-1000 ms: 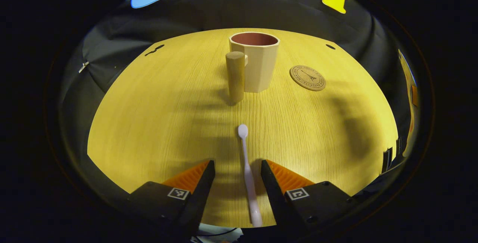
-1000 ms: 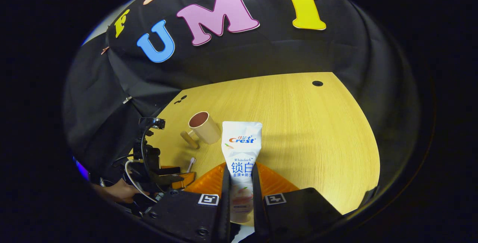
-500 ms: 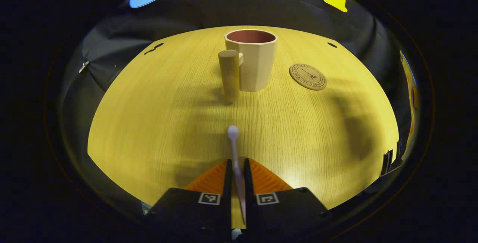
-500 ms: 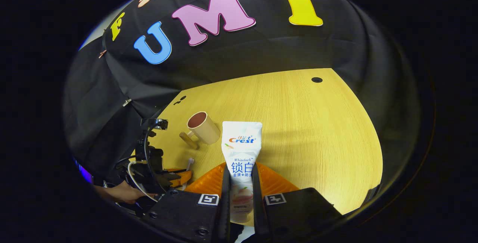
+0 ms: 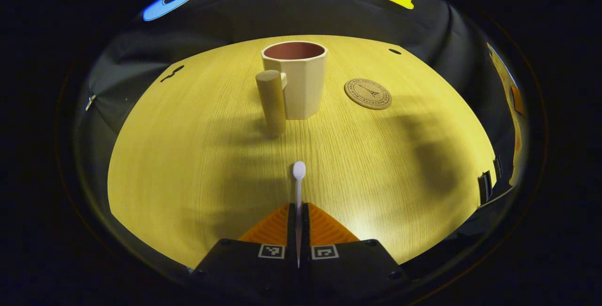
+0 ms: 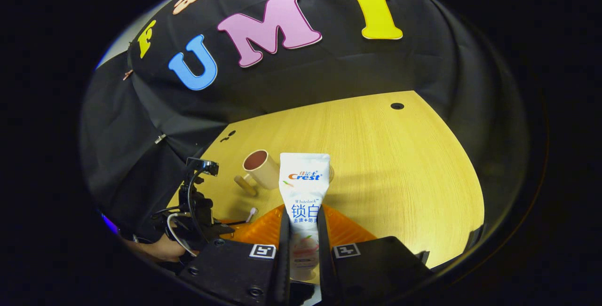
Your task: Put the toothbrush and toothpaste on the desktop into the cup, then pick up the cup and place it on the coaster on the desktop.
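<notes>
The left gripper (image 5: 298, 212) is clamped on the handle of a white toothbrush (image 5: 298, 179), whose head points toward the beige cup (image 5: 295, 79) standing upright on the wooden desktop (image 5: 188, 155). The round coaster (image 5: 368, 93) lies just to the right of the cup, apart from it. In the right gripper view, the right gripper (image 6: 301, 231) pinches a white toothpaste tube (image 6: 304, 188) held above the desktop, nearer than the cup (image 6: 261, 168), with the left gripper (image 6: 221, 228) and the hand (image 6: 157, 248) holding it lower left of the cup.
</notes>
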### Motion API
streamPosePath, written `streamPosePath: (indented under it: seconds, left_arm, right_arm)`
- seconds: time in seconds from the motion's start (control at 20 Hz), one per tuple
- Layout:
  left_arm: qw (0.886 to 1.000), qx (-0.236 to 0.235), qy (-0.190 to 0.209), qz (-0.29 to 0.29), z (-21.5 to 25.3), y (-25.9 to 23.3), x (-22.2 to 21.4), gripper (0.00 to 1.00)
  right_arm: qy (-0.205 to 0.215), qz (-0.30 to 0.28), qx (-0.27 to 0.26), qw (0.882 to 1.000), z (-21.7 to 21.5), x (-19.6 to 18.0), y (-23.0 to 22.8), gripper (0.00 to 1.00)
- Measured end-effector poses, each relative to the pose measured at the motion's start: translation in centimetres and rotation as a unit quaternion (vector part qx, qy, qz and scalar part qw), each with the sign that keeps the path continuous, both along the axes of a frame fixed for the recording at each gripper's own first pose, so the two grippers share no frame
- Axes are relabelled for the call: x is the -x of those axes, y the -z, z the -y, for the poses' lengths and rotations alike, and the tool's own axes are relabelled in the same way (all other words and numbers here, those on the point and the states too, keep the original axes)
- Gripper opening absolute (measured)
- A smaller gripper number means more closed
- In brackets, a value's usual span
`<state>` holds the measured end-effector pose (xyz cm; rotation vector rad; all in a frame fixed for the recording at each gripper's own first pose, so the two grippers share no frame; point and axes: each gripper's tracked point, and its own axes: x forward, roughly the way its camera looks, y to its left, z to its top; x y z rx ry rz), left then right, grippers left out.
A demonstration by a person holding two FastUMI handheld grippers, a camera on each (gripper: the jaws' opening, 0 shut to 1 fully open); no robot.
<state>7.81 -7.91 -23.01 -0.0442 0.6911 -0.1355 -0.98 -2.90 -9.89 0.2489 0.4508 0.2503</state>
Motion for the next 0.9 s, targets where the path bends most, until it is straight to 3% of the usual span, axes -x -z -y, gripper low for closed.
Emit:
streamPosePath:
  seconds: [0.25,0.55,0.9]
  left_arm:
    - [0.994,0.07,0.018,0.086,-1.2,-6.3,2.8,0.06]
    - [0.983,0.116,0.031,0.139,-3.9,-12.8,7.2,0.06]
    - [0.972,0.14,0.017,0.19,-7.1,-16.7,9.9,0.06]
  right_arm:
    - [-0.019,0.054,-0.041,0.998,-4.8,-1.7,-4.4,0.29]
    - [-0.047,0.13,-0.069,0.988,-11.5,-8.0,-10.1,0.29]
    - [-0.071,0.154,-0.06,0.984,-16.9,-16.4,-8.0,0.29]
